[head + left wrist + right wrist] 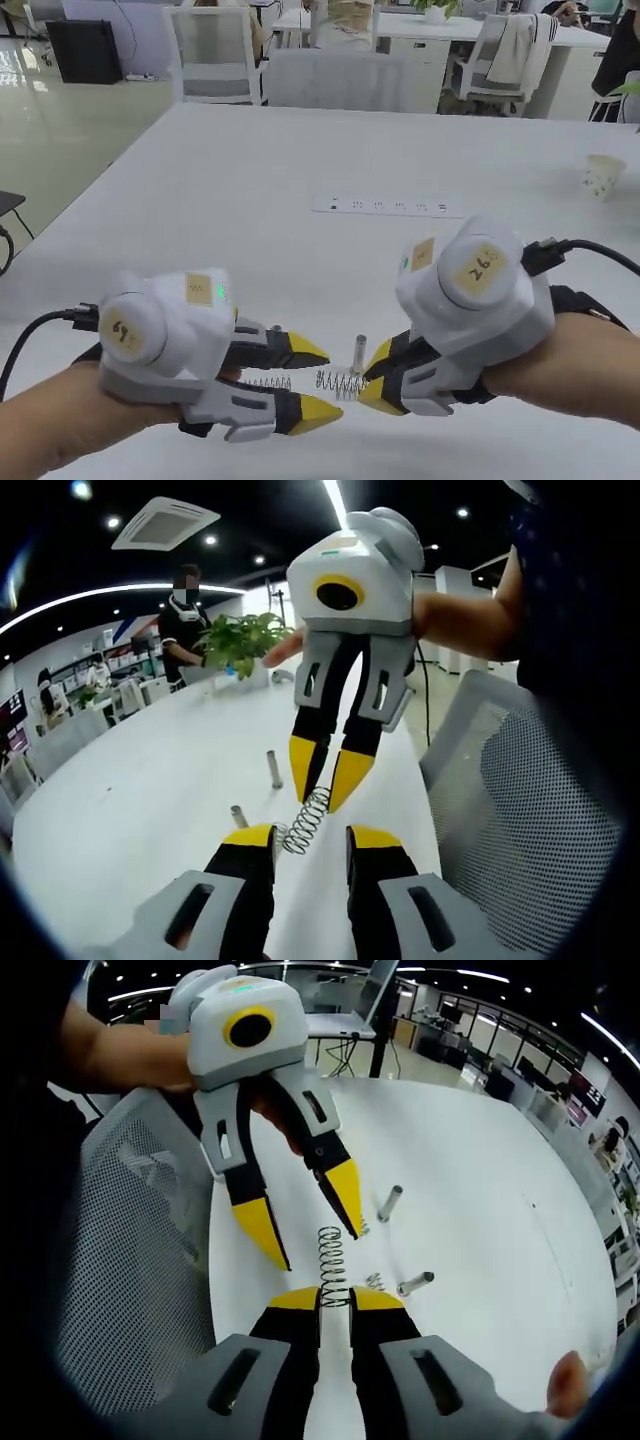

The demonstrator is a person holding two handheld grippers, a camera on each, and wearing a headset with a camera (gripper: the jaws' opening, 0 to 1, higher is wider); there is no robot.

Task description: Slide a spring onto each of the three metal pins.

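Observation:
My right gripper (pixel 368 385) (pixel 335 1300) is shut on one end of a steel spring (pixel 338 382) (pixel 333 1255) (pixel 306 820), held just above the white table (pixel 300 170). The spring's free end points at my left gripper (pixel 330 382) (pixel 312 838) (pixel 320 1248), whose yellow-tipped jaws stand open around that end without closing on it. A short metal pin (pixel 359 353) (pixel 273 769) (pixel 389 1203) stands just beyond the spring. A second pin (pixel 239 815) (pixel 415 1283) is close by. Another spring (pixel 265 382) (pixel 375 1280) lies on the table near the left gripper's jaws.
A white power strip (pixel 388 207) lies mid-table, and a paper cup (pixel 603 177) stands at the far right. Chairs (pixel 215 55) line the far edge. A mesh chair (pixel 520 800) is beside the near edge. A person (pixel 185 620) stands by a plant (pixel 240 640) further off.

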